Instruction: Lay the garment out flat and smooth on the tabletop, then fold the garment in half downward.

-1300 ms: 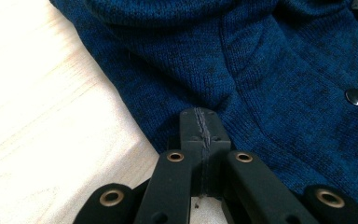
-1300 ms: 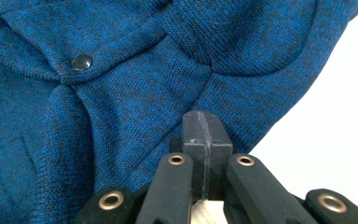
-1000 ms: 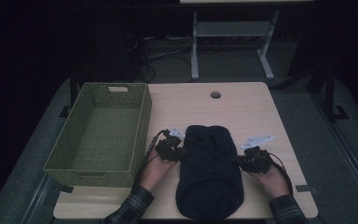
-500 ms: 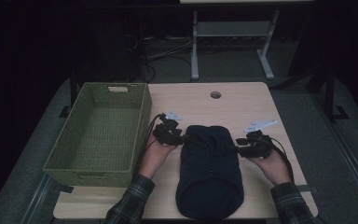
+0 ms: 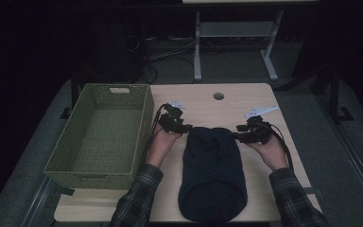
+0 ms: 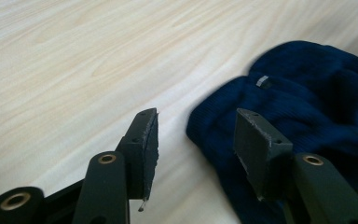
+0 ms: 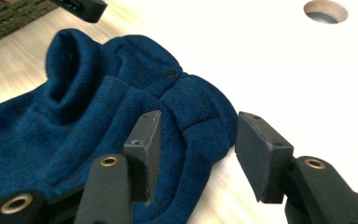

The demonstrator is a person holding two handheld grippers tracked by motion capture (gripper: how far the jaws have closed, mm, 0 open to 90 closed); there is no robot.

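A dark navy knitted garment [image 5: 212, 175] lies rolled lengthwise on the wooden table [image 5: 236, 101]. My left gripper [image 5: 187, 127] is at its far left corner and my right gripper [image 5: 240, 128] at its far right corner. In the left gripper view the left gripper [image 6: 196, 140] is open, one jaw over bare wood and the other over the garment's [image 6: 317, 102] ribbed edge. In the right gripper view the right gripper [image 7: 196, 149] stands open around a folded corner of the garment [image 7: 98, 107], beside a small snap button [image 7: 170, 73].
An empty green woven basket [image 5: 99, 137] sits on the table's left side, close to the left hand. A round cable hole [image 5: 219, 96] lies in the table beyond the garment. A desk frame and cables stand on the dark floor behind.
Both hands have slid forward along the garment's sides, from about its middle to its far end, and drawn slightly inward. The garment has stayed in place.
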